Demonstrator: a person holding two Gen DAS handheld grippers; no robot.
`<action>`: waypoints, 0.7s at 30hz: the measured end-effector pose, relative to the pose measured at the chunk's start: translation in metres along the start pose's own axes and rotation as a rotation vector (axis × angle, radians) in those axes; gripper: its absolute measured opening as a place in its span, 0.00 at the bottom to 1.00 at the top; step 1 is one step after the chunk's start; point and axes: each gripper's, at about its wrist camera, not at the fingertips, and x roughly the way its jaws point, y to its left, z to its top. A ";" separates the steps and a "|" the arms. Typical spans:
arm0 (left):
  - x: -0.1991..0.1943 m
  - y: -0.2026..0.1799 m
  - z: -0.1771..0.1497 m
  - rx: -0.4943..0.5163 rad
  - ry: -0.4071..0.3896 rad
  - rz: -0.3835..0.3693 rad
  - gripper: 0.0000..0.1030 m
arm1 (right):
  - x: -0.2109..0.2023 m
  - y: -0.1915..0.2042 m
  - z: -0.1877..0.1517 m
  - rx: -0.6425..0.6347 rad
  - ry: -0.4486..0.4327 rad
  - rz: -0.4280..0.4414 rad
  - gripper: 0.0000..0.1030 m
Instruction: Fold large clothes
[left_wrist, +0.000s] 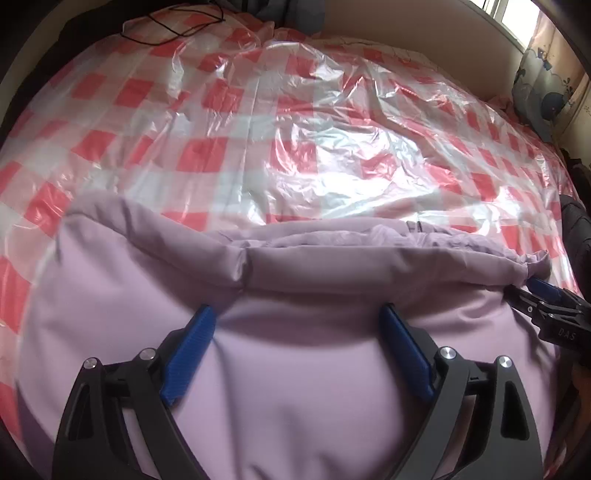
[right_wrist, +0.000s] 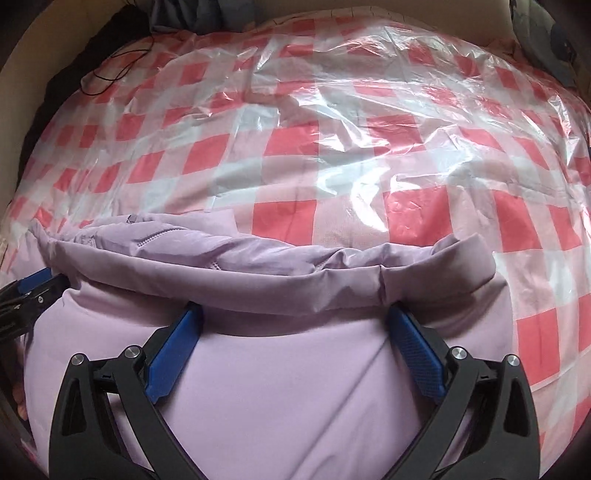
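Resting at near centre on a bed under a red-and-white checked plastic sheet (left_wrist: 258, 122): lilac padded jacket (left_wrist: 295, 387), folded edge running crosswise. Hovering over it with jaws spread wide and holding nothing: left gripper (left_wrist: 299, 314), then right gripper (right_wrist: 295, 314). Lying at far left: black cable (left_wrist: 177, 26); showing at far right: patterned curtain (left_wrist: 546, 85) beside a bright window (left_wrist: 509, 14).
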 end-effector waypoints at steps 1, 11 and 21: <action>-0.019 0.005 -0.002 -0.025 -0.036 -0.011 0.85 | -0.015 0.002 -0.002 0.003 -0.048 0.018 0.93; 0.014 0.060 0.001 -0.132 -0.008 0.056 0.88 | 0.031 0.013 0.024 0.025 -0.005 0.063 0.94; -0.072 0.071 -0.027 -0.101 -0.090 -0.015 0.89 | -0.069 0.013 -0.011 -0.023 -0.097 0.155 0.93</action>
